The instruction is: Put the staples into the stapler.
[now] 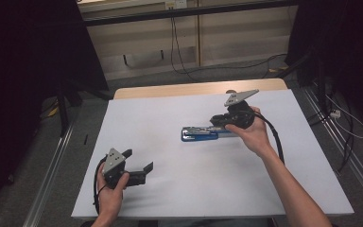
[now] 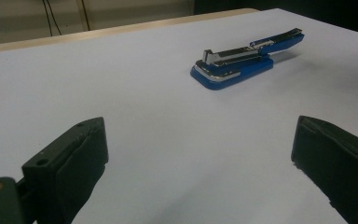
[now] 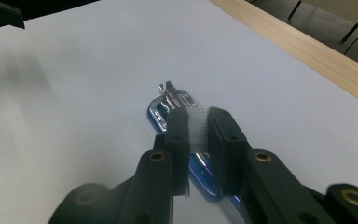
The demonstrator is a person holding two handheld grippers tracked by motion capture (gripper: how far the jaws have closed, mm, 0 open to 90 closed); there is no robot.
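A blue stapler (image 1: pixel 199 133) with a chrome magazine lies near the middle of the white table (image 1: pixel 170 189). From the left gripper view the stapler (image 2: pixel 233 63) is far ahead, its blue top stretched out behind it. My right gripper (image 1: pixel 216 120) hovers over the stapler's right end. In the right gripper view its jaws (image 3: pixel 197 126) are shut on a small silvery strip of staples (image 3: pixel 197 133), just above the stapler (image 3: pixel 168 105). My left gripper (image 1: pixel 137 160) rests at the front left, open with nothing between its fingers (image 2: pixel 81 149).
A light wooden edge (image 1: pixel 170 90) runs along the table's far side. Beyond it are cables on the floor and black stands at both sides. Metal rails flank the table.
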